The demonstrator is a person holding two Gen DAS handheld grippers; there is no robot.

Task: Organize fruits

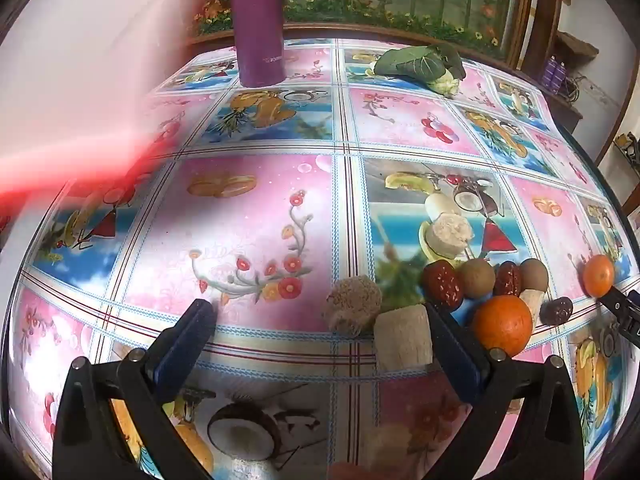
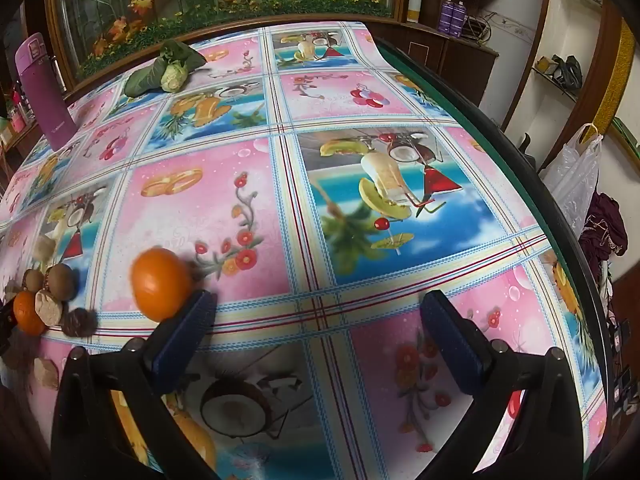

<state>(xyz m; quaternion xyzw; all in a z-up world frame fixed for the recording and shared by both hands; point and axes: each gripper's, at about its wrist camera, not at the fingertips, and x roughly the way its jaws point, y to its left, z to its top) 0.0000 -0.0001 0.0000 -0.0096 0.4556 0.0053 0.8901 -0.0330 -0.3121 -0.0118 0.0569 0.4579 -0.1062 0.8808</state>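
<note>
Left gripper [image 1: 320, 312]: two black arms with round silver screws, each ending in a dark blue flat pad. Right gripper [image 2: 318, 306] has the same black arms, silver screws and blue pads.

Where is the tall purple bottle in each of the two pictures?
Left wrist view: the purple bottle stands at the top, left of centre, on the far part of the table.
Right wrist view: the same bottle leans at the far left edge, upper half.
Shared landmark: the leafy green vegetable lies to the bottle's right in both views.
</note>
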